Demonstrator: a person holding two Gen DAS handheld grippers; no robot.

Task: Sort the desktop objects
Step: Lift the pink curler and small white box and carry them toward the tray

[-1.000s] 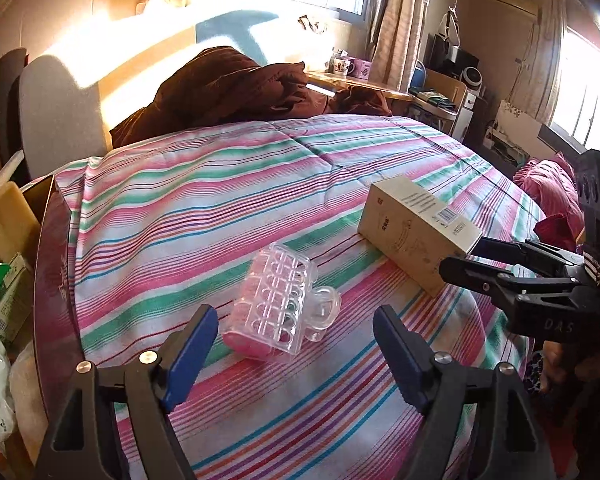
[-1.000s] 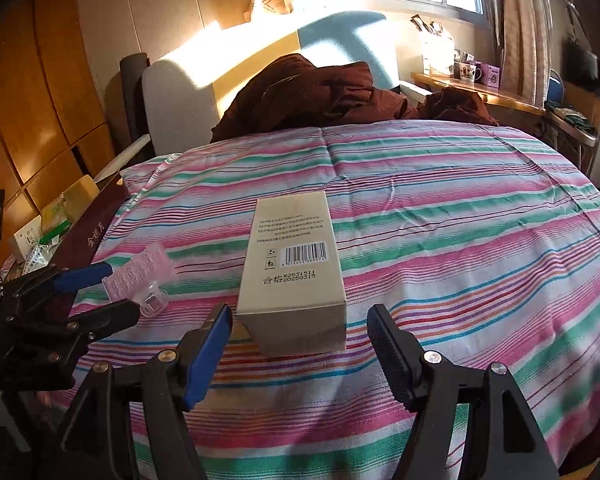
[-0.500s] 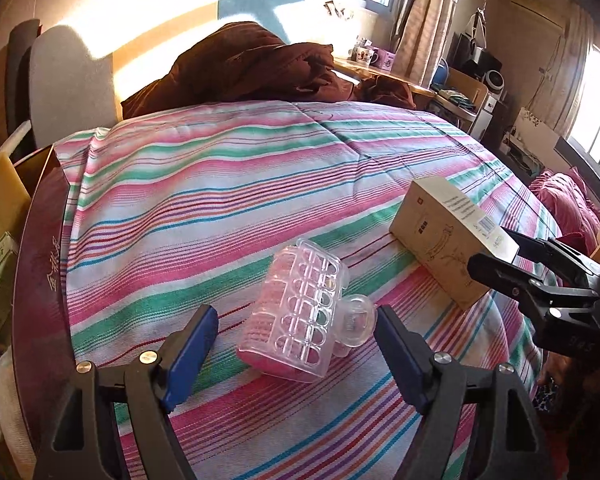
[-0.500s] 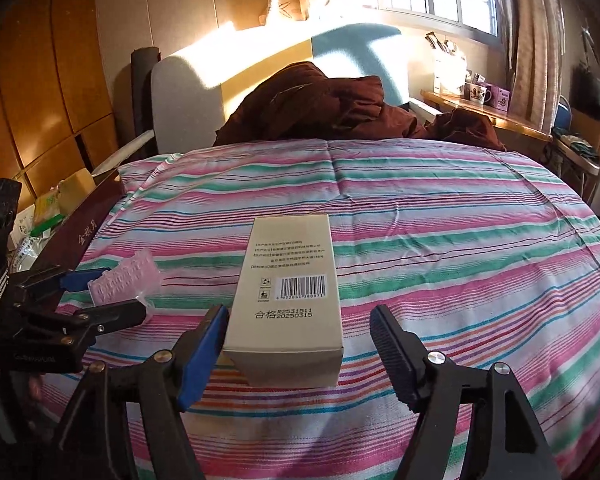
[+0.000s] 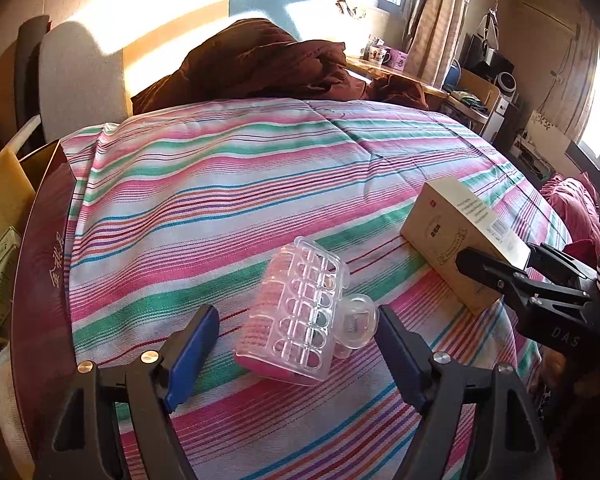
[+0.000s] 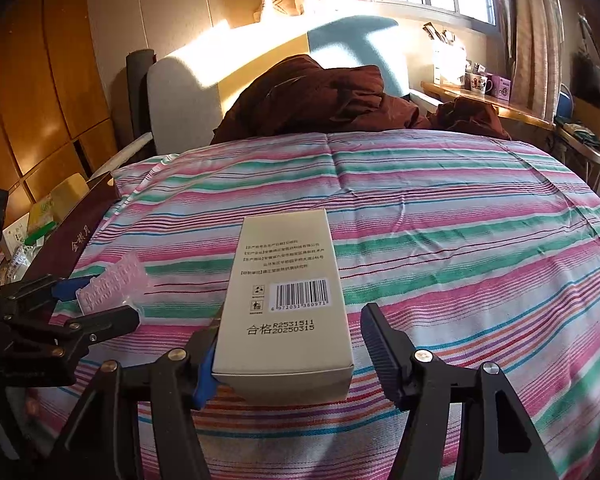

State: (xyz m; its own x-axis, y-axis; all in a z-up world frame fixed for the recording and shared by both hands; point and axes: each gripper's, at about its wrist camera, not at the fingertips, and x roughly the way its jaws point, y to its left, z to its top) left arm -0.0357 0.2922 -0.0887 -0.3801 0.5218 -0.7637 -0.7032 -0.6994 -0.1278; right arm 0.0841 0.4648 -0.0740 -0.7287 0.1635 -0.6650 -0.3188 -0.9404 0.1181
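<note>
The left gripper point(image 5: 298, 350) is standing with its jaws spread wide on either side of the clear plastic hair-roller case point(image 5: 300, 316), which is lying on the striped bedspread point(image 5: 220, 184); the case is now sitting deeper between the blue pads than half a second ago, though neither pad is touching it. The right gripper point(image 6: 290, 356) is likewise spread apart around the near end of the beige carton point(image 6: 286, 296), and it has closed in since the earlier frame: the left pad is now pressing against the carton's side, while the right pad is standing just clear. The carton is lying flat, barcode up, just right of the case. Farther back, a dark brown duvet point(image 6: 320, 100) is lying heaped against the headboard point(image 6: 188, 92).
</note>
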